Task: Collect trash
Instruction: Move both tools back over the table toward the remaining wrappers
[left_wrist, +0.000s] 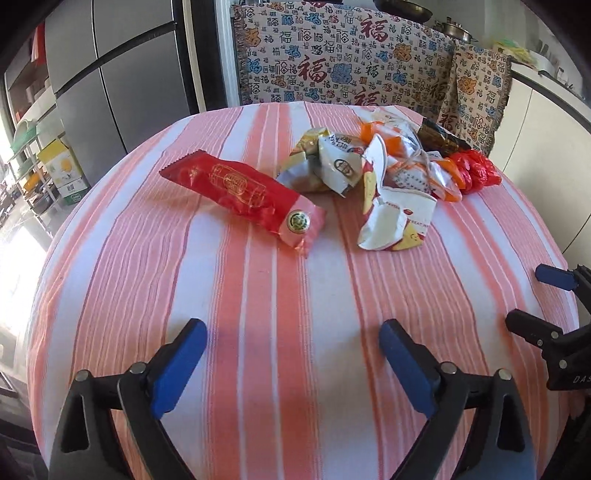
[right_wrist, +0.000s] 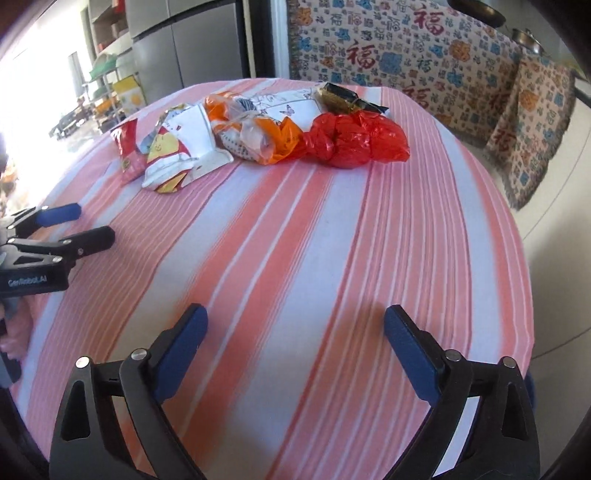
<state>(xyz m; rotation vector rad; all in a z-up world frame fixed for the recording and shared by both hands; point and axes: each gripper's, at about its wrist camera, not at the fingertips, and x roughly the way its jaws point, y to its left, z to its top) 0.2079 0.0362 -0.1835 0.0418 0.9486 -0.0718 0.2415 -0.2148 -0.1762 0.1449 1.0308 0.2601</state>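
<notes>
Hovering over the pink-and-white striped tablecloth (left_wrist: 295, 295), left gripper (left_wrist: 291, 354) and right gripper (right_wrist: 295, 343) stand spread wide, empty, seemingly readied for grasping; crumpled snack wrappers (left_wrist: 369, 173) cluster upper centre, untouched.

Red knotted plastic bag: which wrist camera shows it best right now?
The right wrist view. There the red knotted plastic bag sits nearly centred, its whole outline and twisted knot visible at the pile's right end. The left wrist view shows it only small, near the far right of the pile, partly behind an orange wrapper.
</notes>
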